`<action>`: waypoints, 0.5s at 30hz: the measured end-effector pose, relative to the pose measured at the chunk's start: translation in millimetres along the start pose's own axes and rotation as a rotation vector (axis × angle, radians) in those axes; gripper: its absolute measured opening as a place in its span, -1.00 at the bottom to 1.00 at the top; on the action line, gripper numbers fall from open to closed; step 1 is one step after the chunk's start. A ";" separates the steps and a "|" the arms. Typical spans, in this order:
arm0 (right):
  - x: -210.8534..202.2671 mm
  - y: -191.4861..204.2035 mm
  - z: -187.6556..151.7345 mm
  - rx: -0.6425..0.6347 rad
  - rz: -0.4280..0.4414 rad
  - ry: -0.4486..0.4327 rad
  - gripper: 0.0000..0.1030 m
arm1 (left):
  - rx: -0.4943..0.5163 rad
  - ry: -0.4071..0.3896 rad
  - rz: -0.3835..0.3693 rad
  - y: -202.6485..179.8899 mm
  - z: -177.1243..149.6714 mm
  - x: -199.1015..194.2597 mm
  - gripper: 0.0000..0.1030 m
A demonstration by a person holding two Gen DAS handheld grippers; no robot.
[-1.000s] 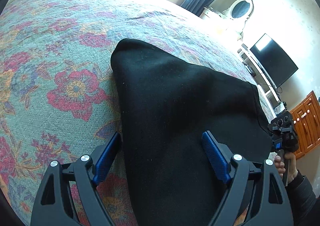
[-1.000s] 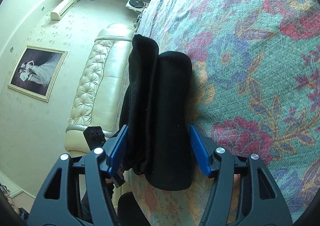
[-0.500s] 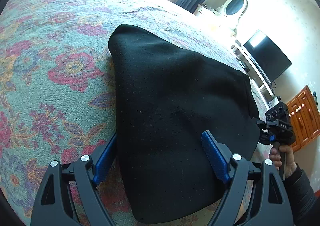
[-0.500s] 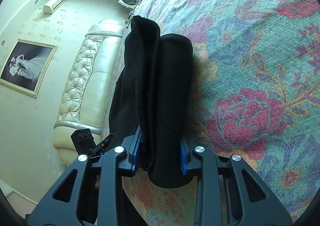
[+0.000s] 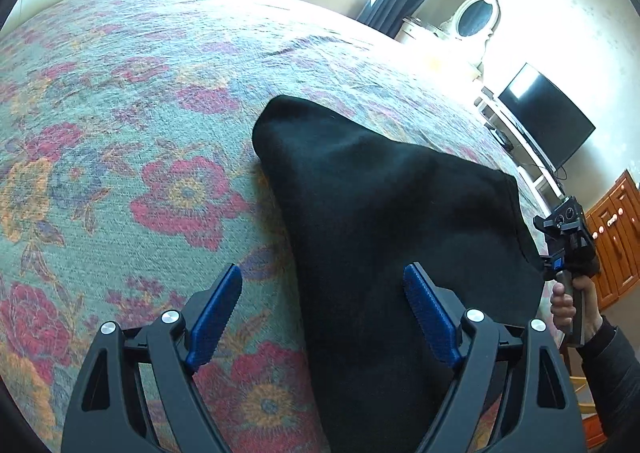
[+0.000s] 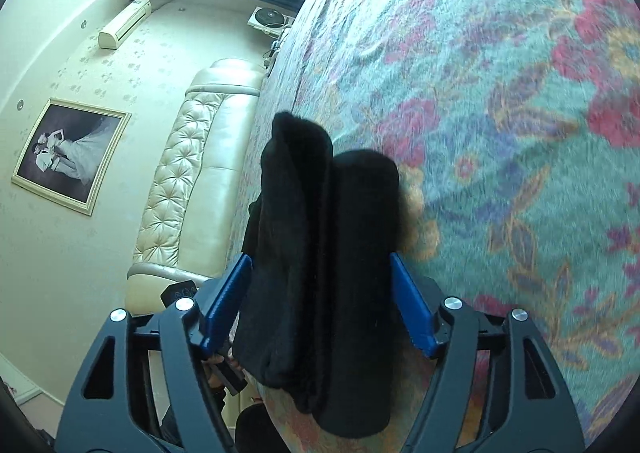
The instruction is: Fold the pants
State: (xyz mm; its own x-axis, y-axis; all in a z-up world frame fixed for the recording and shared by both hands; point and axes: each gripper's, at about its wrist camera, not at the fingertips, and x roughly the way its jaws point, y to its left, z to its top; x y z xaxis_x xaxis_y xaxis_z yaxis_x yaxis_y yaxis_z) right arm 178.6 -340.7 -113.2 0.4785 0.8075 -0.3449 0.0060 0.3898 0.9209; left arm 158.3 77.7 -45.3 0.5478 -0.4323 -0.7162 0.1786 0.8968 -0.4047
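Observation:
Black pants (image 5: 400,237) lie folded into a thick stack on the floral bedspread (image 5: 120,133). My left gripper (image 5: 322,273) is open above their near left edge, one pad over the black cloth and the other over the bedspread, holding nothing. In the right wrist view the folded pants (image 6: 320,253) show edge-on as stacked layers. My right gripper (image 6: 320,261) straddles that stack with its jaws opening and the blue pads standing just off each side of the cloth. A hand (image 5: 568,305) holds the right gripper (image 5: 560,245) at the pants' right end.
A cream tufted headboard (image 6: 188,181) runs along one side of the bed. A black television (image 5: 544,121) and a wooden cabinet (image 5: 616,237) stand past the opposite side. Curtains and a window lie beyond the bed's far end.
The right gripper squeezed the folded stack half a second ago and has now spread its jaws off it. The left gripper stays open, back over the near left edge.

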 end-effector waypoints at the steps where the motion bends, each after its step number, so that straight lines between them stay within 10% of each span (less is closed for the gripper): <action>1: 1.8 2.0 8.2 0.002 0.003 -0.015 0.38 | -0.011 0.006 -0.007 1.7 3.5 3.2 0.59; 10: 19.2 -1.7 47.0 -0.003 0.019 0.035 0.41 | -0.003 0.039 -0.036 5.6 27.9 33.3 0.59; 15: 18.1 -6.3 48.7 0.000 0.008 0.051 -0.37 | -0.017 0.031 -0.074 6.4 30.2 38.8 0.59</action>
State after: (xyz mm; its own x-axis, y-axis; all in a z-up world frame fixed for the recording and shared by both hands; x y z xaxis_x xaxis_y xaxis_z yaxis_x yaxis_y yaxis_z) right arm 230.0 -350.1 -116.4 0.4328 0.8322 -0.3467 0.0024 0.3835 0.9235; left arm 205.3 69.5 -58.5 0.5077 -0.5007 -0.7011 0.2036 0.8604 -0.4671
